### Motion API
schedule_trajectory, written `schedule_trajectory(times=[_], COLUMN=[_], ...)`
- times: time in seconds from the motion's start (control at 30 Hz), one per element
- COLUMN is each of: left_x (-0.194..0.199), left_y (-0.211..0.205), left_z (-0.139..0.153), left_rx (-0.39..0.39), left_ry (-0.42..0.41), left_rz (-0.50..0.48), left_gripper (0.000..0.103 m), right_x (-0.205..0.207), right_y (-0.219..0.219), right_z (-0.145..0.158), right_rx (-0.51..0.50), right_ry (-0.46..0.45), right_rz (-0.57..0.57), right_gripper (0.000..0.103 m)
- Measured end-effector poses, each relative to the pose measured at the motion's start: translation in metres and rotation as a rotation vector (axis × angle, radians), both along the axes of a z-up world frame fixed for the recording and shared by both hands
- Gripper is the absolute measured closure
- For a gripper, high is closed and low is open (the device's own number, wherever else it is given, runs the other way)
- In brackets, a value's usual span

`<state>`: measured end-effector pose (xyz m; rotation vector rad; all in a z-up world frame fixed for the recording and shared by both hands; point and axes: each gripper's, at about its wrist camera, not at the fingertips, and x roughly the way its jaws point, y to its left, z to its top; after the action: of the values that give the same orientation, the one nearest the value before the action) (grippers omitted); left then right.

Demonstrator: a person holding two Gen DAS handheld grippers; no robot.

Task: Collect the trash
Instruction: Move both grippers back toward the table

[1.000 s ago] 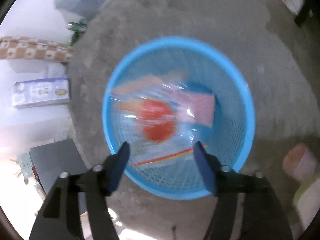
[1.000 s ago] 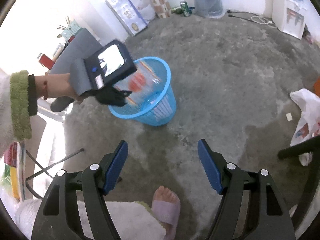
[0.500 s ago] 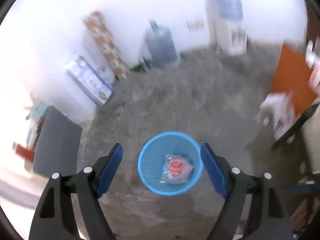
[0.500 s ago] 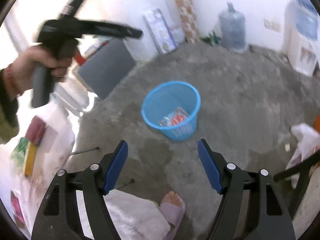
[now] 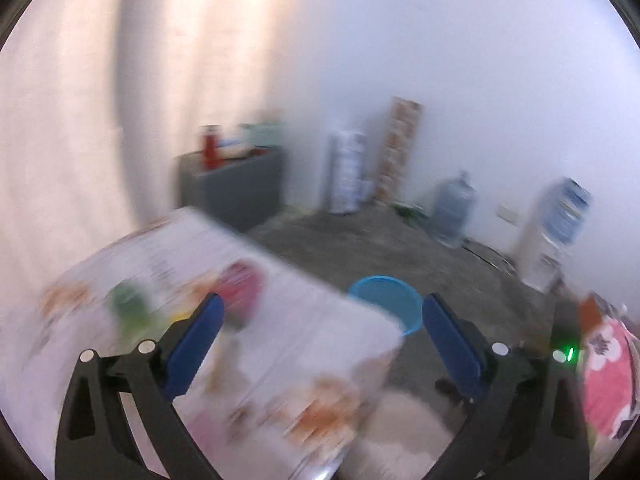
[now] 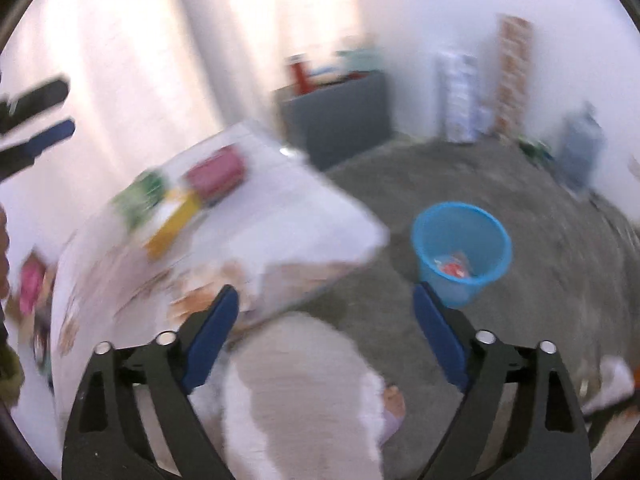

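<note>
Both views are smeared by motion blur, so fine detail is lost. The left gripper [image 5: 320, 320] has its blue-padded jaws spread wide with nothing between them; it hangs above the near edge of a white-covered bench [image 5: 304, 320] printed with faint orange patterns. The right gripper [image 6: 324, 312] is likewise spread wide and holds nothing, poised above the bench corner and the person's pale fluffy-trousered leg [image 6: 296, 392], with a bare foot in a lilac slipper [image 6: 394, 404] showing beside it on the floor.

The round blue plastic mesh basket [image 6: 462, 252] stands upright on the grey concrete floor [image 6: 540, 208], just beyond the corner of the bench, apart from it. Inside it lies a crumpled clear wrapper with a red patch [image 6: 454, 268]. In the left view only the basket's rim and upper wall show past the bench edge.

On the bench lie a blurred green item [image 6: 140, 198], a yellow flat packet [image 6: 174, 226] beside it and a magenta packet [image 6: 216, 174]; whether they touch cannot be told. Against the far white wall stand a dark grey cabinet [image 6: 340, 120], a tall patterned roll [image 6: 514, 76] and a large clear water bottle [image 6: 580, 152].
</note>
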<state>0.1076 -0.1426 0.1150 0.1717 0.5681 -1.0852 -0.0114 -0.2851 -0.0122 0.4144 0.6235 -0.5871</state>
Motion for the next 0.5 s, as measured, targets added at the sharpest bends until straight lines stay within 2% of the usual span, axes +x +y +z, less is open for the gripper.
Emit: schedule_trajectory(times=[0.03, 0.13, 0.23, 0.4, 0.5], left_x=[-0.001, -0.005, -0.014, -0.021, -0.016], left_y=[0.033, 0.097, 0.141, 0.167, 0.165], left_z=[-0.010, -0.037, -0.061, -0.091, -0.100], left_rx=[-0.010, -0.008, -0.015, -0.056, -0.063], left_ry=[0.006, 0.048, 0.078, 0.185, 0.185], left_rz=[0.052, 0.171, 0.228, 0.229, 0.225], left_gripper=[0.006, 0.006, 0.006, 0.006, 0.006], right_x=[0.011, 0.035, 0.059, 0.077, 0.078], right_y=[0.009, 0.030, 0.049, 0.076, 0.089], right_z=[0.002, 0.009, 0.018, 0.029, 0.035], right_rx=[-0.015, -0.056, -0.085, -0.113, -0.169], right_ry=[0.012, 0.041, 0.066, 0.094, 0.119], right_rz=[0.046, 0.118, 0.157, 0.173, 0.161], right_gripper=[0.013, 0.008, 0.008, 0.008, 0.008])
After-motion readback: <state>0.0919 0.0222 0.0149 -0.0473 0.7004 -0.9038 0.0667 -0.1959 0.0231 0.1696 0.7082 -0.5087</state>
